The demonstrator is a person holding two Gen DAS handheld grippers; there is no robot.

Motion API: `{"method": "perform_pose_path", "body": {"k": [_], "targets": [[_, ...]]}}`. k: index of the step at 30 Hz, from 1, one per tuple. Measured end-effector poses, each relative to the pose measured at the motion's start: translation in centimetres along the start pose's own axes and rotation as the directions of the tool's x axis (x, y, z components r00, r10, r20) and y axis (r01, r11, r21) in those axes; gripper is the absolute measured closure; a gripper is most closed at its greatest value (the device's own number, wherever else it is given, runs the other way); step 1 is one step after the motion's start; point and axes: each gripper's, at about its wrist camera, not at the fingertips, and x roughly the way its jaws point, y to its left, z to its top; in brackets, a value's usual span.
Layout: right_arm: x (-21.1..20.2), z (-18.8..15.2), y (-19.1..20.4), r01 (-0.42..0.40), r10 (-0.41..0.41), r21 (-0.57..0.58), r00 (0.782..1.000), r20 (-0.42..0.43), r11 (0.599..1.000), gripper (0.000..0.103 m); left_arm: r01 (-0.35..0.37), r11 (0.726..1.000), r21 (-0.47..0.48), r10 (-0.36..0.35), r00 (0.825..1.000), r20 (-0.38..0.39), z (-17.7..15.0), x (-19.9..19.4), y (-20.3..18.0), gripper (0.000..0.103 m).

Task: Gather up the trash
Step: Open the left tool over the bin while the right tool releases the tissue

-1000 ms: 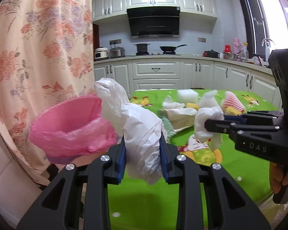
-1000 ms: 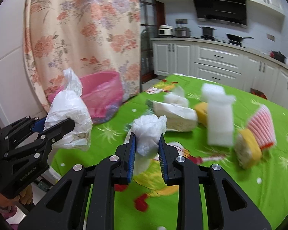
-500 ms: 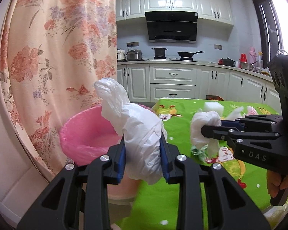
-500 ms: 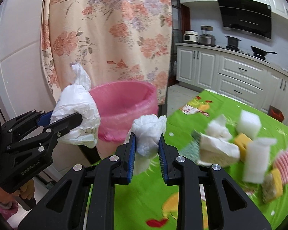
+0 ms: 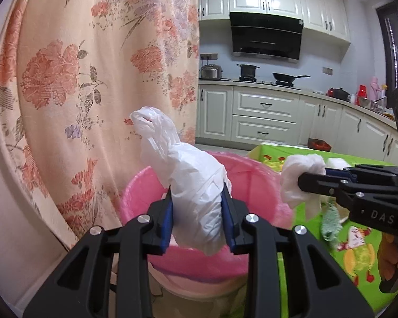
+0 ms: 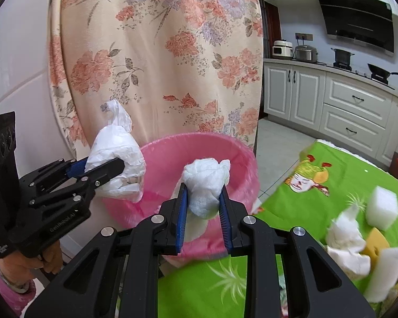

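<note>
My left gripper is shut on a crumpled white plastic bag, held over the pink-lined trash bin. The right wrist view shows that same bag in the left gripper at the bin's left rim. My right gripper is shut on a wad of white tissue, just in front of the pink bin. Seen from the left wrist, the right gripper holds the tissue wad at the bin's right edge.
A floral curtain hangs close behind the bin. The green patterned table at the right carries white foam blocks, yellow sponge pieces and crumpled paper. Kitchen cabinets line the far wall.
Both grippers have swung left from over the table toward the pink bin, each still holding its trash. The bin now fills the middle of both views.
</note>
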Motion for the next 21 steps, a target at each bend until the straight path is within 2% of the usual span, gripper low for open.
{"method": "perform_pose_path", "body": {"k": [6, 10, 14, 17, 18, 19, 21], "targets": [[3.0, 1.3, 0.3, -0.001, 0.001, -0.018, 1.000, -0.019, 1.000, 0.077, 0.013, 0.999, -0.048, -0.015, 0.999, -0.039, 0.8, 2.9, 1.7, 0.067], [4.3, 1.2, -0.1, 0.007, -0.007, -0.013, 0.999, -0.048, 1.000, 0.076, -0.029, 0.998, -0.060, 0.026, 0.998, -0.063, 0.6, 4.0, 2.6, 0.056], [4.7, 0.5, -0.3, -0.007, 0.006, -0.015, 0.998, -0.063, 1.000, 0.071, -0.062, 0.995, -0.072, 0.058, 0.997, -0.051, 0.0, 3.6, 3.3, 0.041], [4.8, 0.0, -0.4, -0.008, 0.007, -0.014, 0.998, -0.065, 1.000, 0.054, -0.077, 0.994, -0.073, 0.074, 0.996, -0.048, -0.3, 3.1, 3.5, 0.036], [4.7, -0.1, -0.4, -0.009, 0.008, -0.013, 0.998, -0.059, 1.000, 0.041, -0.081, 0.994, -0.076, 0.078, 0.996, -0.047, -0.4, 2.9, 3.5, 0.035], [4.5, -0.2, -0.3, -0.008, 0.007, -0.015, 0.999, -0.048, 1.000, 0.035, -0.083, 0.993, -0.080, 0.080, 0.996, -0.043, -0.4, 2.6, 3.5, 0.033], [4.3, -0.3, -0.2, -0.009, 0.008, -0.024, 0.999, -0.043, 1.000, 0.035, -0.090, 0.992, -0.084, 0.088, 0.996, -0.027, -0.6, 1.8, 3.3, 0.030]]}}
